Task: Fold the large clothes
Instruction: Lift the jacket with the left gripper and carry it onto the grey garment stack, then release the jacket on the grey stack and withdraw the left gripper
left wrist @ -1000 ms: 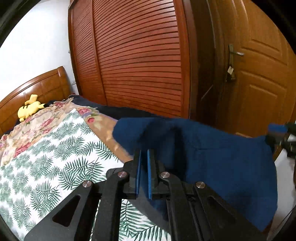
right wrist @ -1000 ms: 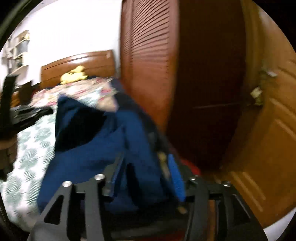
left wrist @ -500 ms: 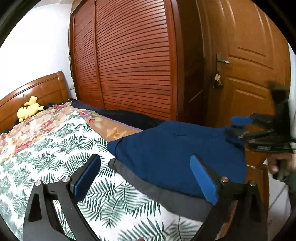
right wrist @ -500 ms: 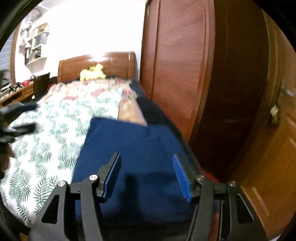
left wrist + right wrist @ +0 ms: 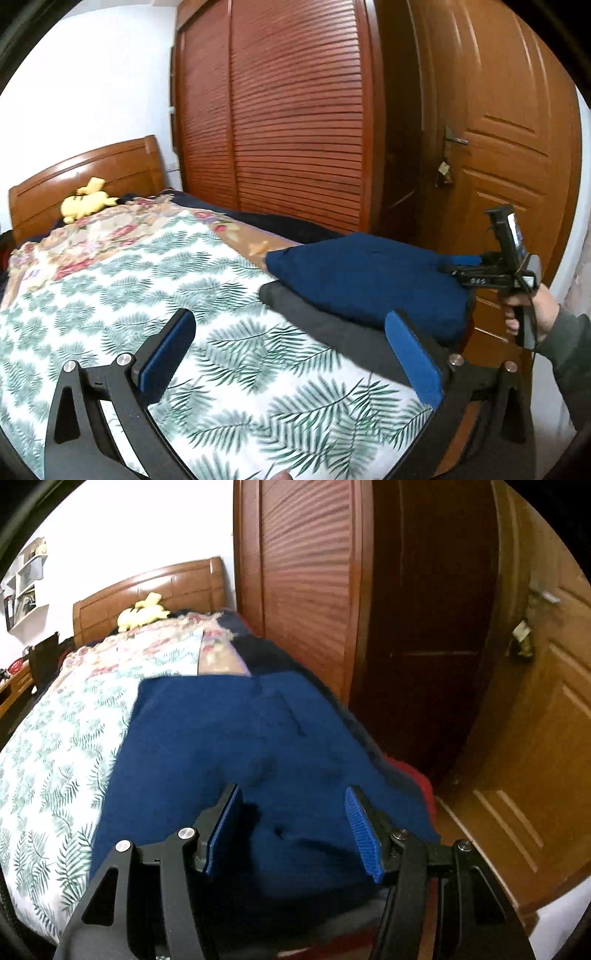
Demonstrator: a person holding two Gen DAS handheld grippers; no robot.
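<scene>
A folded dark blue garment [image 5: 365,280] lies on a grey folded garment [image 5: 332,332] at the bed's right edge. It fills the middle of the right wrist view [image 5: 229,738]. My left gripper [image 5: 291,354] is open and empty above the leaf-print bedspread, left of and apart from the stack. My right gripper [image 5: 293,830] is open just over the blue garment's near part, holding nothing. It also shows in the left wrist view [image 5: 461,264], at the garment's right end.
The bed carries a leaf-print cover [image 5: 110,295] and a floral quilt [image 5: 92,236]. A yellow plush toy [image 5: 86,201] lies by the wooden headboard [image 5: 85,173]. A louvred wardrobe [image 5: 295,122] and a wooden door [image 5: 509,147] stand close on the right. Red cloth [image 5: 417,775] shows beside the bed.
Both grippers have let go of the blue garment and opened. The garment has dropped flat onto the grey one. My left gripper has pulled back to the left.
</scene>
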